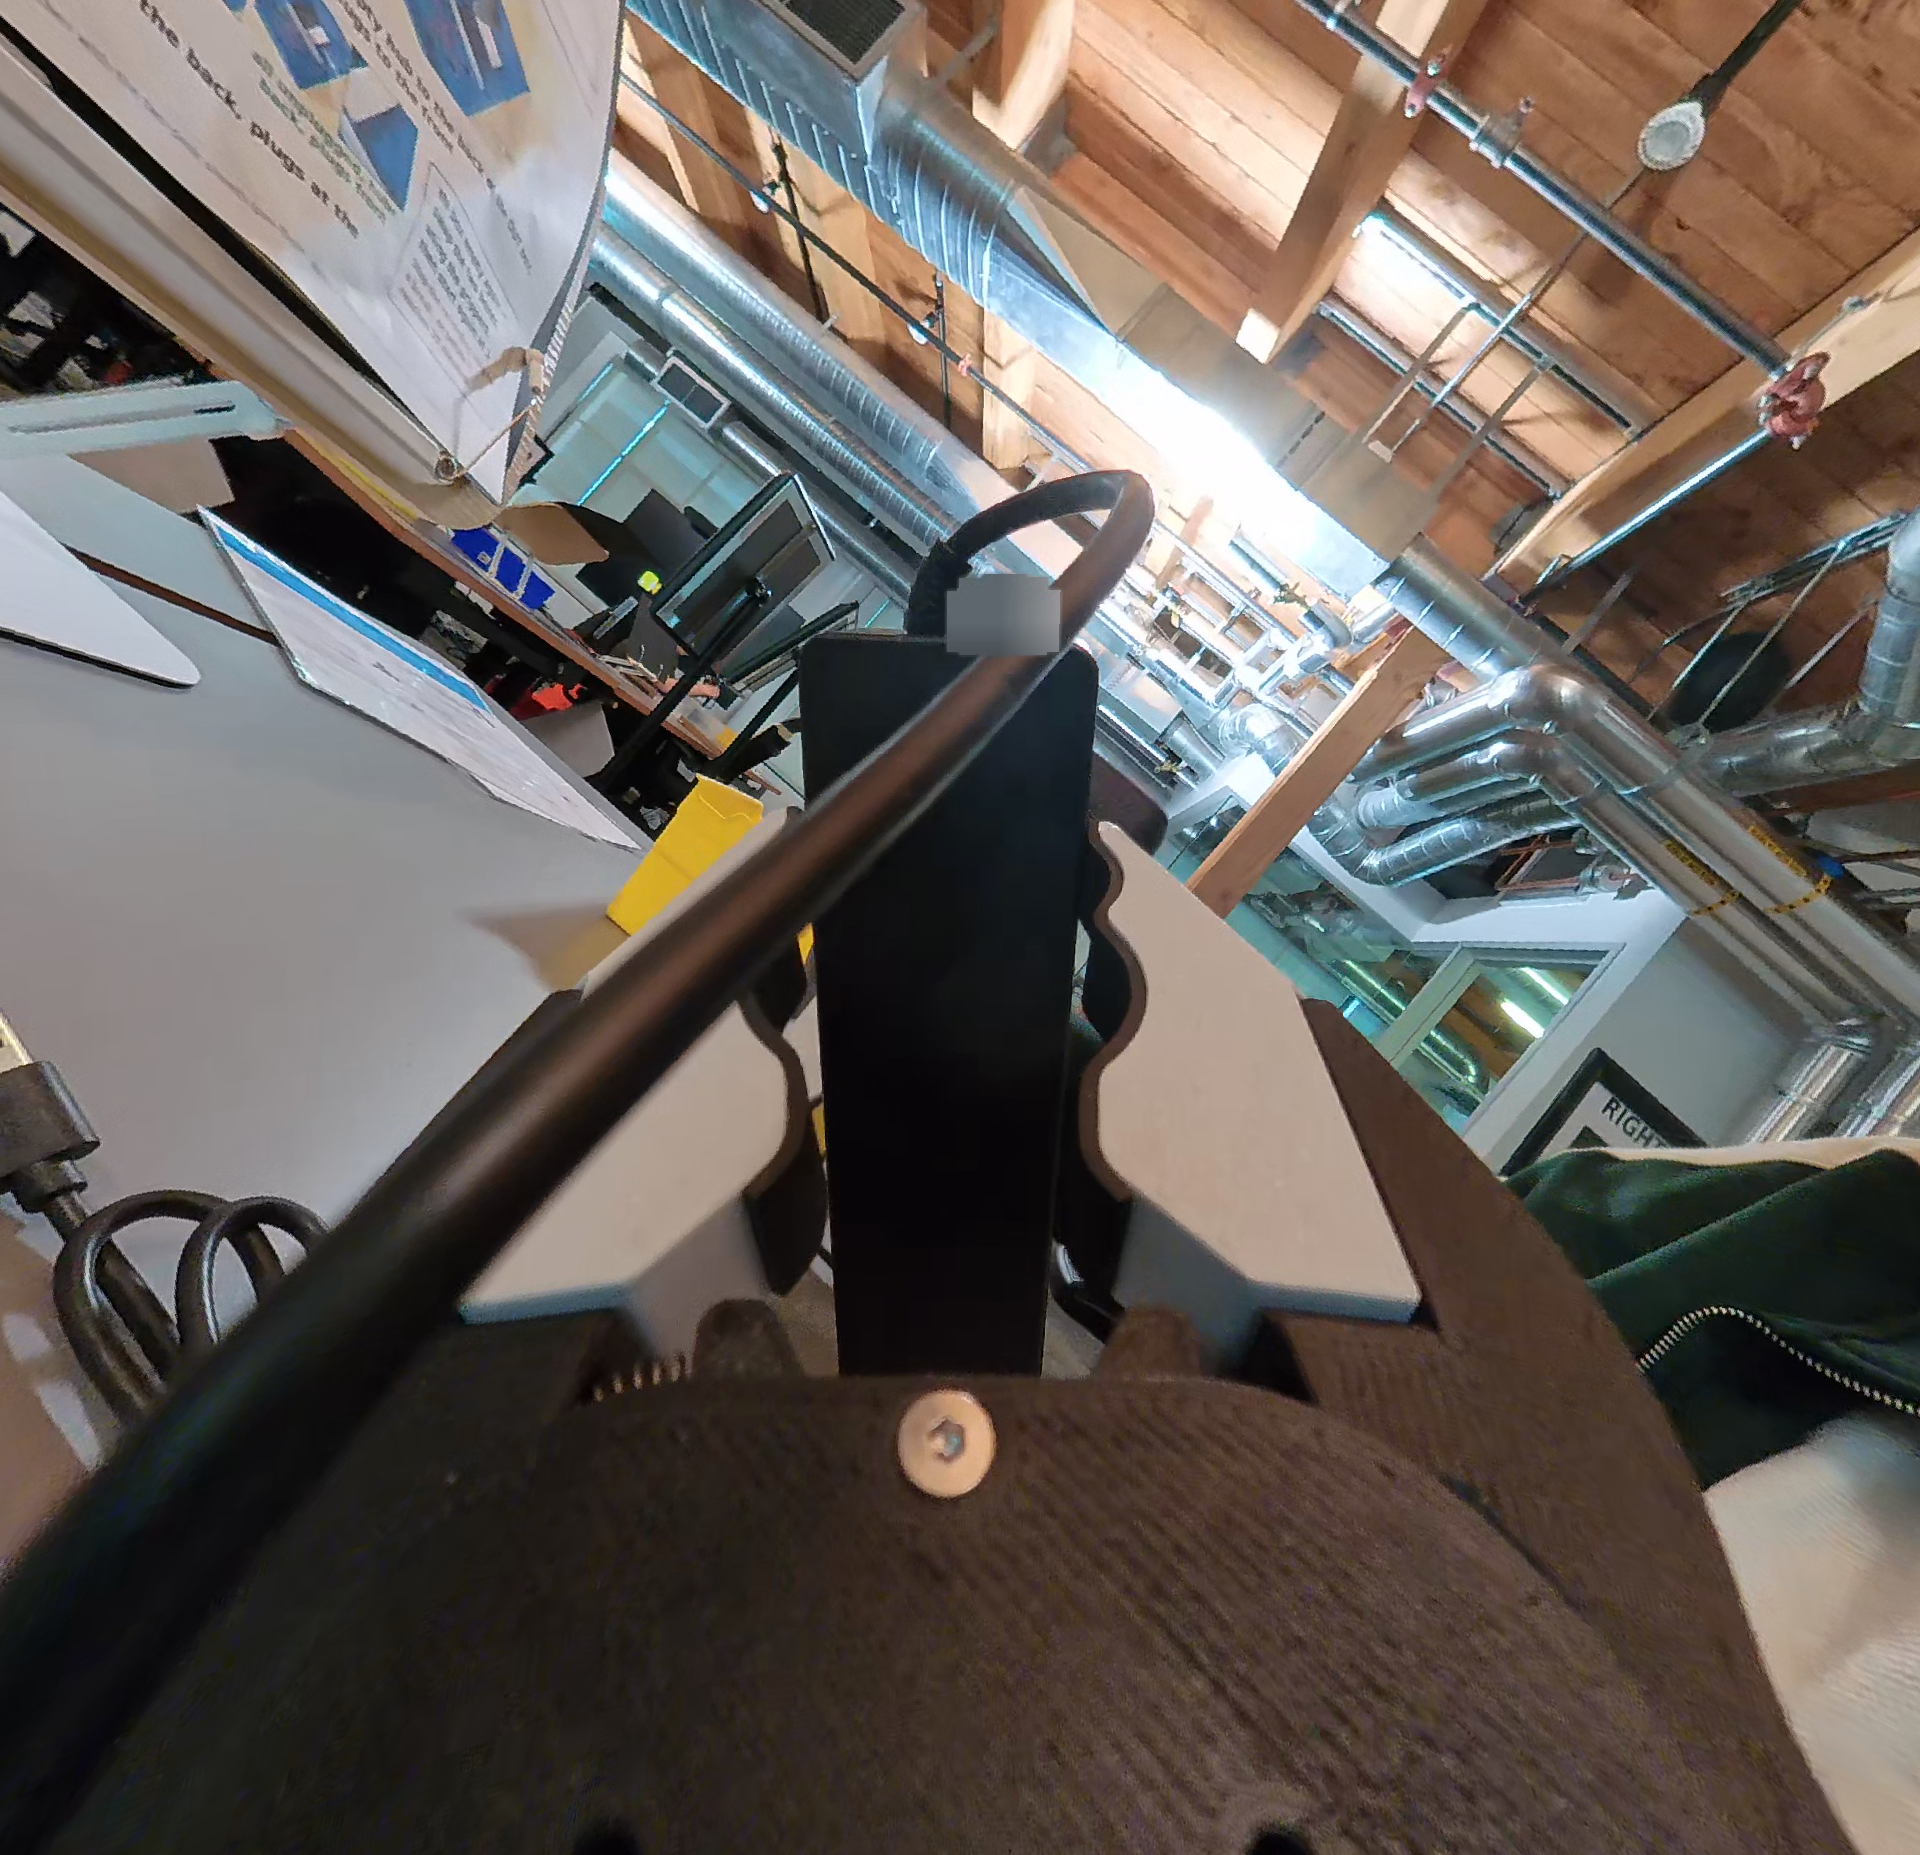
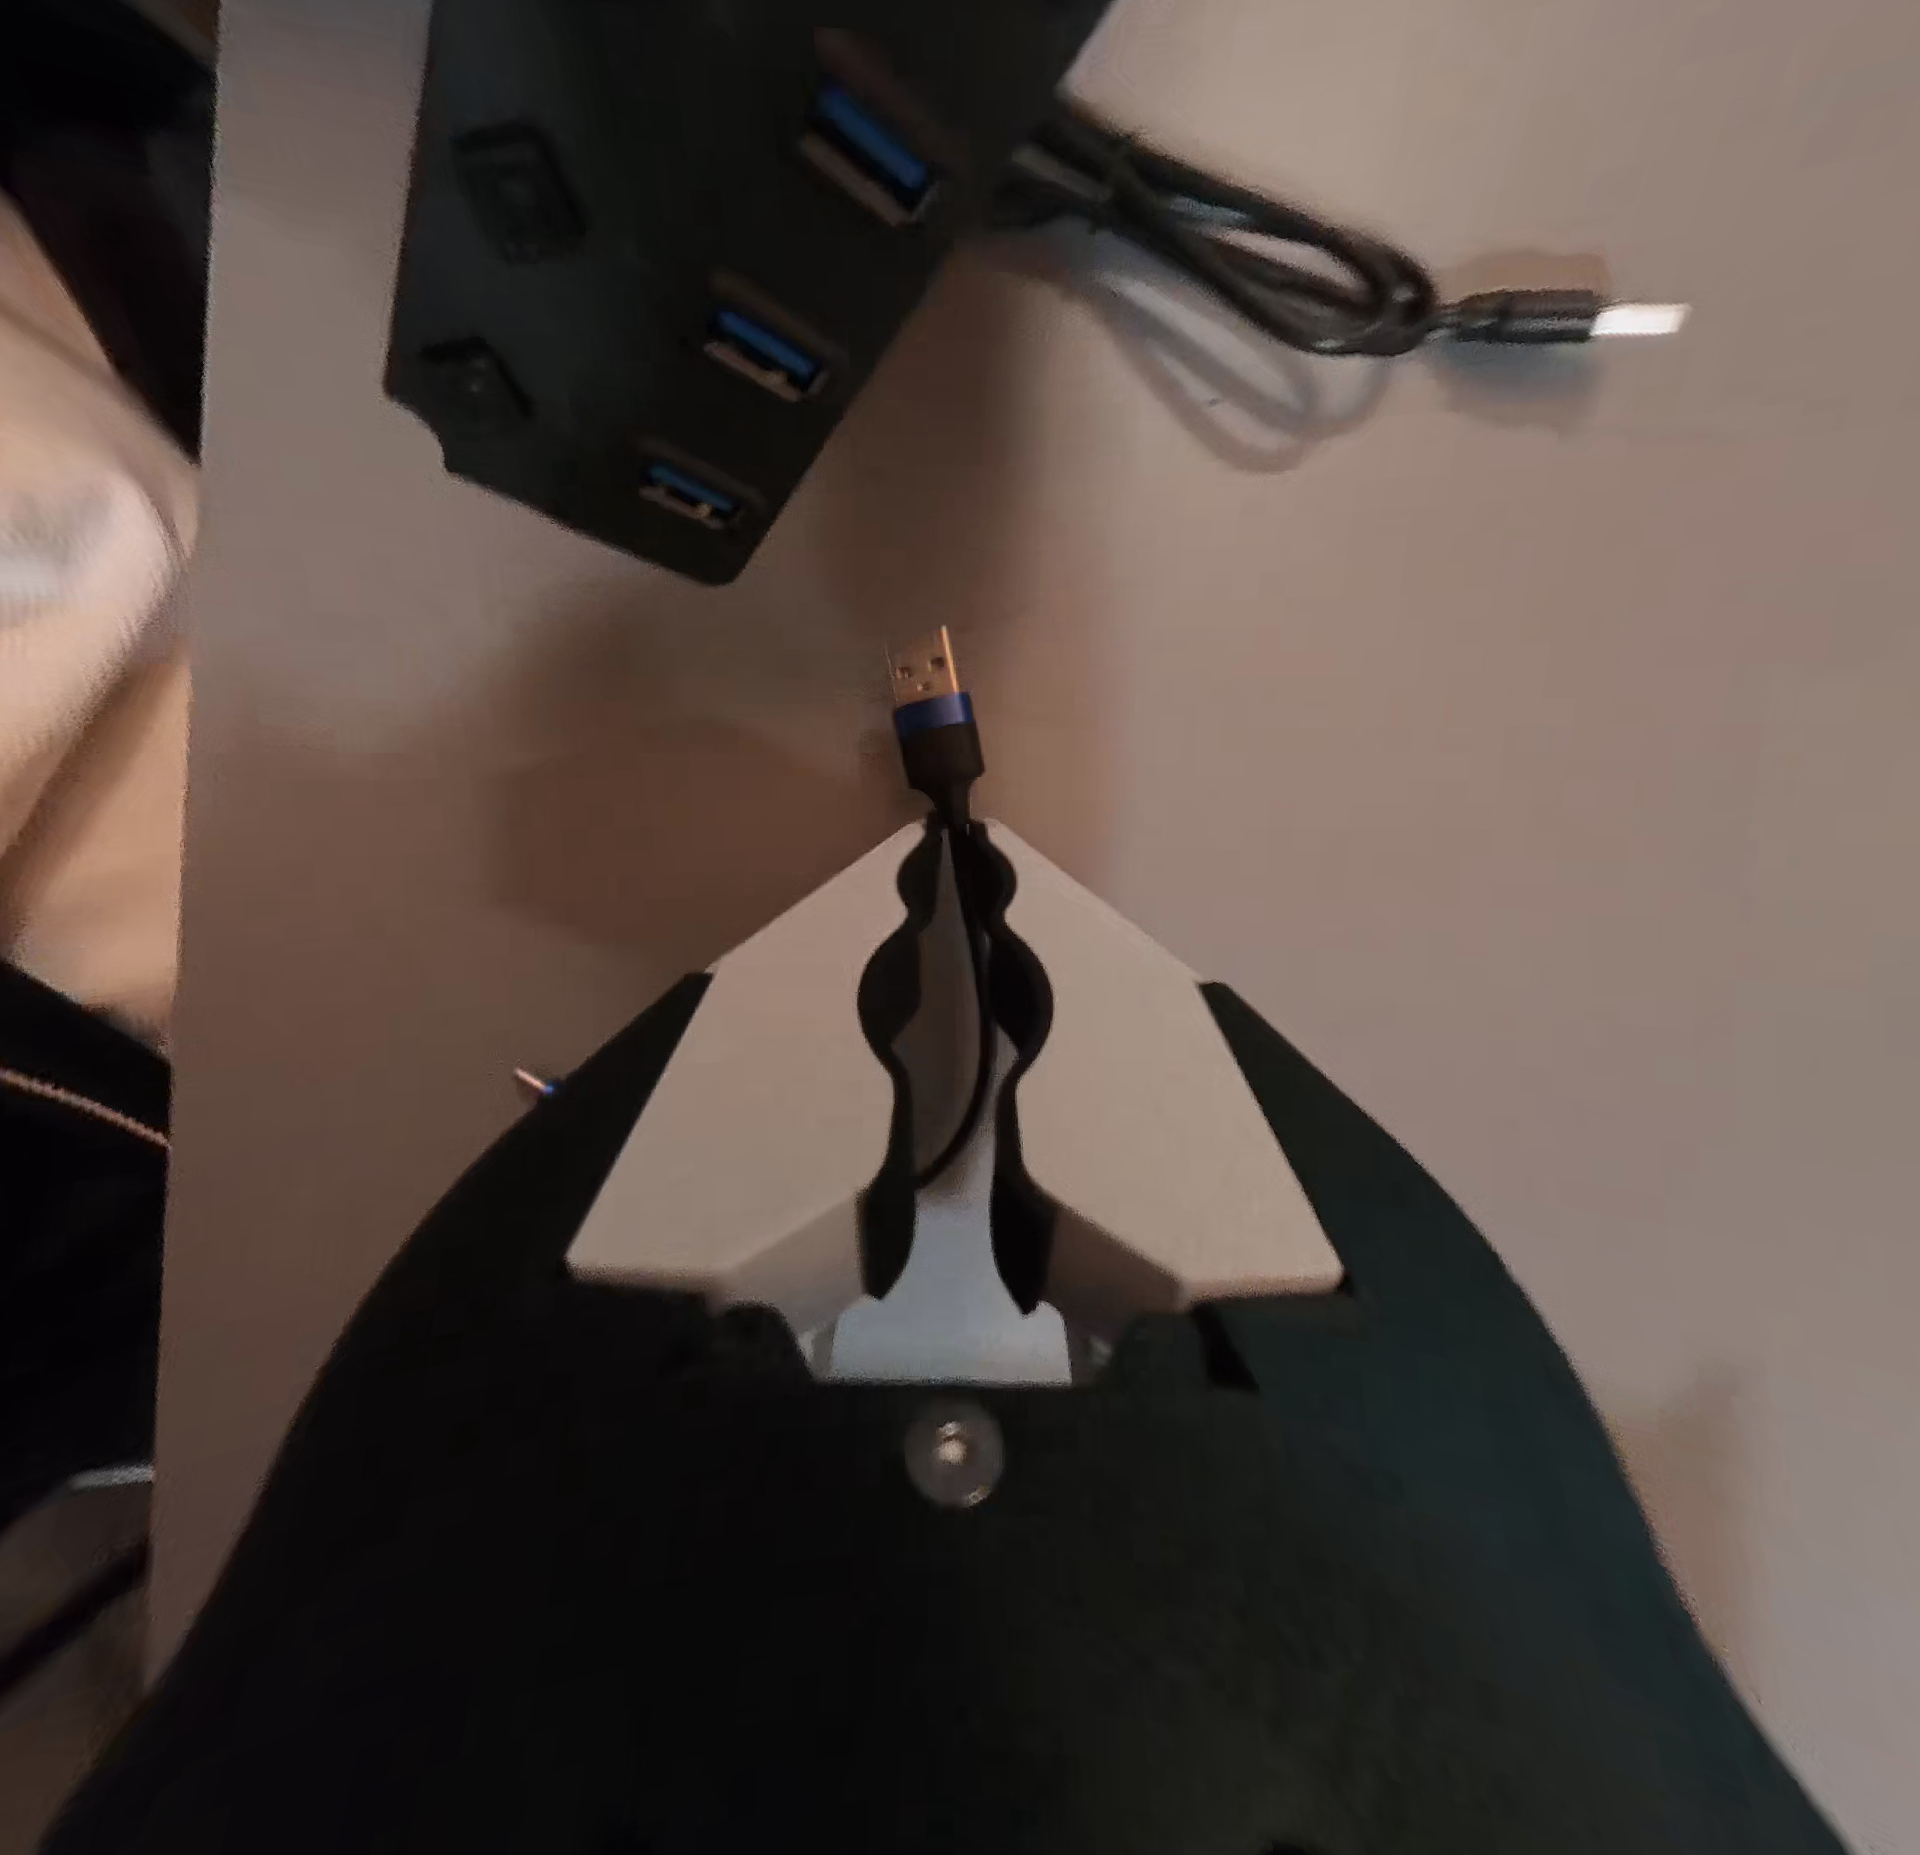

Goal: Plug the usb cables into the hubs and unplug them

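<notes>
— Jaws, how are yours?
— My left gripper (image 1: 940, 984) clamps the black hub (image 1: 945, 974), lifted off the desk (image 1: 260, 922). My right gripper (image 2: 954, 829) pinches the USB cable (image 2: 933, 725), plug just short of the hub's blue ports (image 2: 764, 351).

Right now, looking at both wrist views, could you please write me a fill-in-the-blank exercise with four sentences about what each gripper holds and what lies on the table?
1. The left gripper is shut on a flat ____ rectangular hub.
2. The right gripper pinches a thin black cable just behind its ____ plug.
3. The three visible ports of the black hub in the right wrist view have ____ inserts.
4. A looped black cable lies on the pale ____.

Missing words: black; USB; blue; table
</notes>
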Tool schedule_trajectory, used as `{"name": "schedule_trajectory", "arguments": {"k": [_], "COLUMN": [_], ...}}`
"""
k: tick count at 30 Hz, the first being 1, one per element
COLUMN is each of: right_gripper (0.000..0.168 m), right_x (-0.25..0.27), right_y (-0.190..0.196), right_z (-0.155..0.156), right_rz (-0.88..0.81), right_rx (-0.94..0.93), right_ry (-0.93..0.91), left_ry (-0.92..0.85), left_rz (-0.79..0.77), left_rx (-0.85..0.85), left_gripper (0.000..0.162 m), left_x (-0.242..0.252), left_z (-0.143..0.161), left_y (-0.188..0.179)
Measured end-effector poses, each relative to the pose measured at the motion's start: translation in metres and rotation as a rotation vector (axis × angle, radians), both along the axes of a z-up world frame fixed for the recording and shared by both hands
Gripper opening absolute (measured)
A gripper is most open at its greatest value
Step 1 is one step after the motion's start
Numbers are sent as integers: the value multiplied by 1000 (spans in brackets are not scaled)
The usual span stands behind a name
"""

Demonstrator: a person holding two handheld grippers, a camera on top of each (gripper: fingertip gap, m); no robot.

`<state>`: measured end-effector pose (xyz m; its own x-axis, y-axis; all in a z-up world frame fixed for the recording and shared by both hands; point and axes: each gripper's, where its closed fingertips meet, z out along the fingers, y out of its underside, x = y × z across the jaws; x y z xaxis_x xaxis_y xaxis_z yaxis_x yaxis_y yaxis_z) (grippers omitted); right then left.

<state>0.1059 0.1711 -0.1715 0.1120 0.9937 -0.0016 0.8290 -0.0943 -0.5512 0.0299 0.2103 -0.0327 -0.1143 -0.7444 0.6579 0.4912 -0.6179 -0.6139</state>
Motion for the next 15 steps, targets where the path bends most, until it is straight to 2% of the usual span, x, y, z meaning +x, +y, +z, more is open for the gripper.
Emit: {"name": "schedule_trajectory", "arguments": {"k": [1, 6, 8, 15], "right_gripper": [4, 3, 4, 3], "right_x": [-1, 6, 8, 11], "right_y": [4, 27, 24, -10], "right_z": [9, 65, 88, 113], "right_rz": [-32, -212, -242, -230], "right_rx": [0, 23, -4, -122], "right_ry": [53, 310, 401, 375], "left_ry": [4, 49, 87, 211], "left_rz": [1, 0, 5, -22], "left_rx": [4, 57, 100, 283], "left_gripper": [48, 48, 48, 46], "left_x": [0, 5, 9, 28], "left_z": [0, 0, 0, -1], "left_y": [0, -6, -10, -35]}}
